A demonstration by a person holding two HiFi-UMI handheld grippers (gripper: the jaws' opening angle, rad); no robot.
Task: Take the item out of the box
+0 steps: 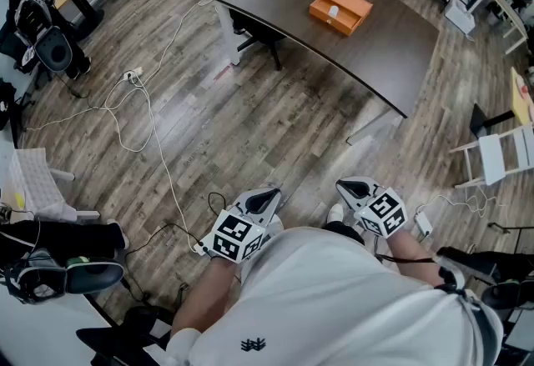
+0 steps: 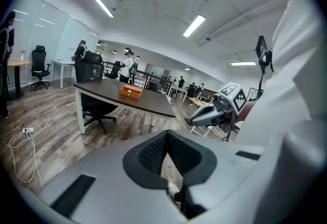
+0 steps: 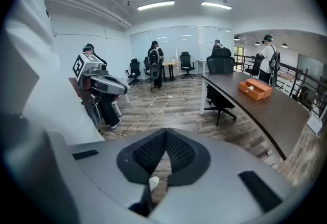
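Observation:
An orange box [image 1: 340, 9] lies on the dark table [image 1: 384, 56] far ahead, with a small white thing showing at its middle. Both grippers are held close to the person's body, well short of the table. The left gripper [image 1: 269, 199] and the right gripper [image 1: 355, 188] point forward over the wooden floor. In the left gripper view the jaws meet at the tips [image 2: 167, 133] with nothing between them, and the box [image 2: 131, 92] is small and distant. The right gripper [image 3: 165, 131] is shut and empty too, with the box [image 3: 255, 89] off to its right.
White cables and a power strip [image 1: 132, 74] trail across the floor at the left. An office chair [image 1: 250, 31] is tucked under the table's near left corner. A white chair [image 1: 501, 156] stands at the right, and bags [image 1: 50, 268] lie at the lower left. Several people stand in the background.

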